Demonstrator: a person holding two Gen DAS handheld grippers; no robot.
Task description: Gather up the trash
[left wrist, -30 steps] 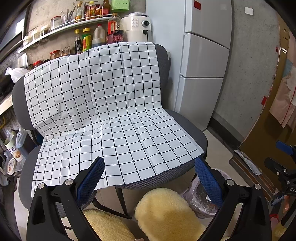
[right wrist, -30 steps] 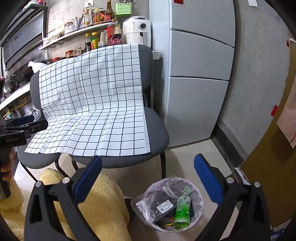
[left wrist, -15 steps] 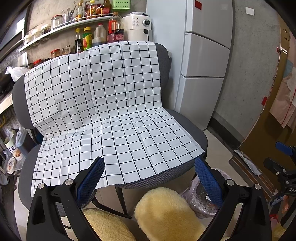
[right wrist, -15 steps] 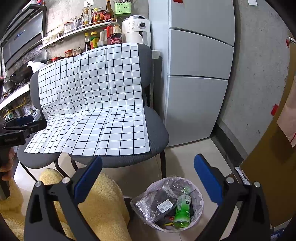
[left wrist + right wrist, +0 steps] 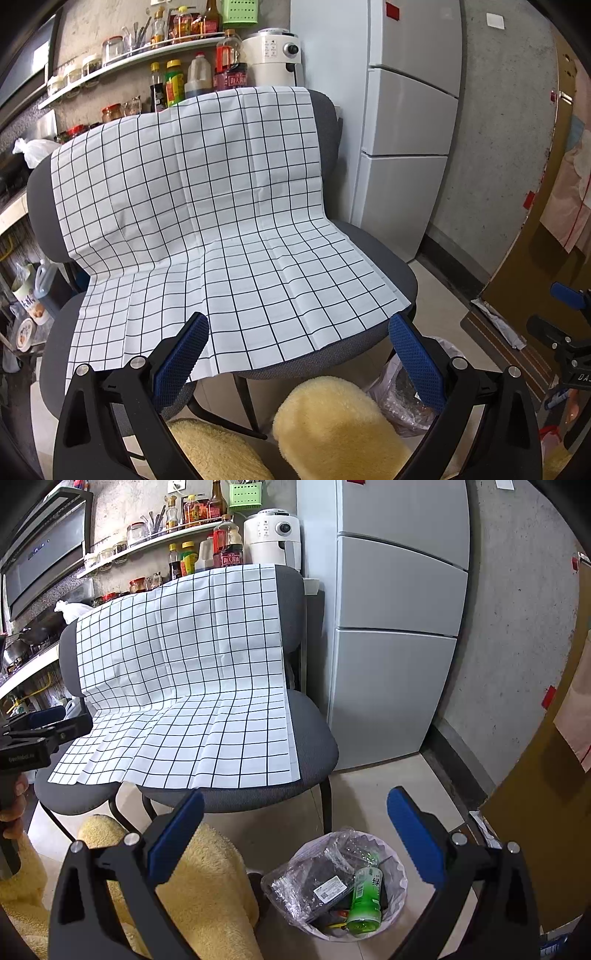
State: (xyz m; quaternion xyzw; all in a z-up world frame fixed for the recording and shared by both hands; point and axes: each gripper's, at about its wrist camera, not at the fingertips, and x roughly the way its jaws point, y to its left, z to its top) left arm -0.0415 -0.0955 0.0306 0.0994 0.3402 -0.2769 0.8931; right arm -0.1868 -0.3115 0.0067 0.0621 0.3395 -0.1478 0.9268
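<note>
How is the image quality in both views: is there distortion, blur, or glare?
Left wrist view: strong fisheye bending, the fridge edges curve; dark corners; checked cloth sharp and evenly lit. Right wrist view: same bending; mild glare on the clear plastic in the trash bin; no motion blur visible.

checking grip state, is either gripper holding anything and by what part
Nothing is held. The left gripper and right gripper are both open, with no trash between their fingers.
</note>
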